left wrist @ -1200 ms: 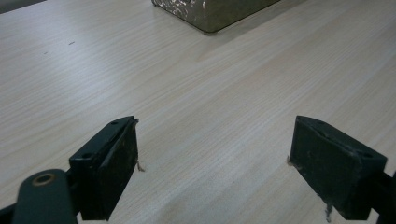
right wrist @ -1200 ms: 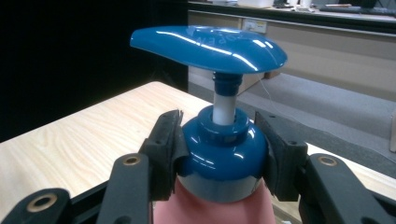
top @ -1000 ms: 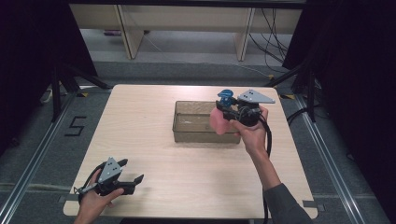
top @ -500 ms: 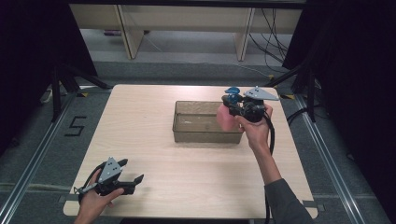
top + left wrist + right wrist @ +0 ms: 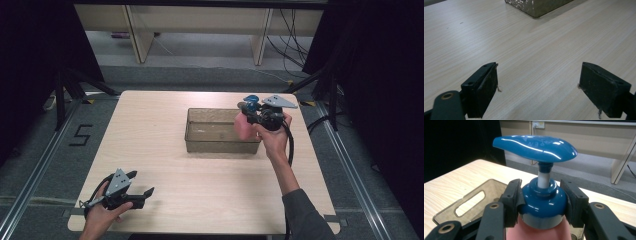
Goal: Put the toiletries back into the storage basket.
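A pink pump bottle with a blue pump head hangs upright over the right end of a clear smoky plastic bin. My right gripper is shut on the bottle's blue collar, one pad on each side. The bin lies below and to the left in the right gripper view. My left gripper rests low at the table's front left corner, open, with bare tabletop between its fingers.
The bin's near corner shows at the top of the left gripper view. The light wooden table stands on a grey floor, with shelving legs behind it and metal rails along both sides.
The right gripper has drifted slightly right and back with the bottle, still over the bin's right end. The left gripper has stayed in place.
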`<state>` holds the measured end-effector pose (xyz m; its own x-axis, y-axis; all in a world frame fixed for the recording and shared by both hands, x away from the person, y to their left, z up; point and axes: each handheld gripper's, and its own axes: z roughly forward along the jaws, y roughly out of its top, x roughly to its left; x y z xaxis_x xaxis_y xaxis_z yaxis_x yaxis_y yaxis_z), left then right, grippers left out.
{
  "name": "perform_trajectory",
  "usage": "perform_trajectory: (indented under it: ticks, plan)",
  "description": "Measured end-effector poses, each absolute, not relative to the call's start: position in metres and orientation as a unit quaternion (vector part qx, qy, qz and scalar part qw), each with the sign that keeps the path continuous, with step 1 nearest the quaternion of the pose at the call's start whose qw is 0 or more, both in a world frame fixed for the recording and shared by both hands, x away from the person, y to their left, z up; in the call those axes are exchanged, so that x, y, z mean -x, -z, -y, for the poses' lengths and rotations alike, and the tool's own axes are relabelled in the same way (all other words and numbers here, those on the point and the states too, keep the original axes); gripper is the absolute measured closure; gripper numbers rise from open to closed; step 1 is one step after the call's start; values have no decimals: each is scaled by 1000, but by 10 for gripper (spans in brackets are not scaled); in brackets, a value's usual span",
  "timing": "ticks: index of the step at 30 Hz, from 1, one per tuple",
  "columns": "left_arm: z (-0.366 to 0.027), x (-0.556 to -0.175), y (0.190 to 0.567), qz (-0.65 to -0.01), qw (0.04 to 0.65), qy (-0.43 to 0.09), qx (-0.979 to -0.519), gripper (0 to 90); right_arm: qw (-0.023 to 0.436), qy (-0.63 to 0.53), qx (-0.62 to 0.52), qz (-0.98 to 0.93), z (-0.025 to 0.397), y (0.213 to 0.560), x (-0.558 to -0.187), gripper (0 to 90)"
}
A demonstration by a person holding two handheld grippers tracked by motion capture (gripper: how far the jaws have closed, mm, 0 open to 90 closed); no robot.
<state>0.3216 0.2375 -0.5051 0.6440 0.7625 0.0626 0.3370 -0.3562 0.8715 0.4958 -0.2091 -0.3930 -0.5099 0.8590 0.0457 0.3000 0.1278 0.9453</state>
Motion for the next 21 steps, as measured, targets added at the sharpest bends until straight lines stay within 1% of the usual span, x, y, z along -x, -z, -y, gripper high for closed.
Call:
perform_trajectory:
  ticks: [2, 4, 7, 9, 12, 13, 19, 21]
  plan:
    - [-238, -321, 505, -349, 447, -238, -789, 149, 265, -513, -417, -702, 209, 395, -496, 534]
    - [-239, -321, 504, -348, 444, -241, -790, 149, 272, -511, -414, -702, 208, 398, -497, 534]
    - [-238, -322, 504, -348, 455, -241, -783, 149, 268, -509, -411, -707, 207, 402, -497, 534]
    - [-239, -321, 503, -347, 448, -242, -788, 149, 260, -509, -421, -705, 206, 404, -496, 534]
    - [-239, -321, 503, -349, 448, -241, -787, 149, 267, -505, -417, -707, 206, 407, -497, 534]
    - [-239, -322, 503, -345, 448, -242, -788, 149, 261, -505, -421, -707, 206, 408, -496, 534]
    - [-239, -322, 503, -345, 448, -245, -788, 149, 259, -500, -424, -709, 208, 411, -496, 534]
    - [-239, -321, 504, -349, 448, -239, -788, 149, 258, -502, -426, -707, 208, 412, -495, 534]
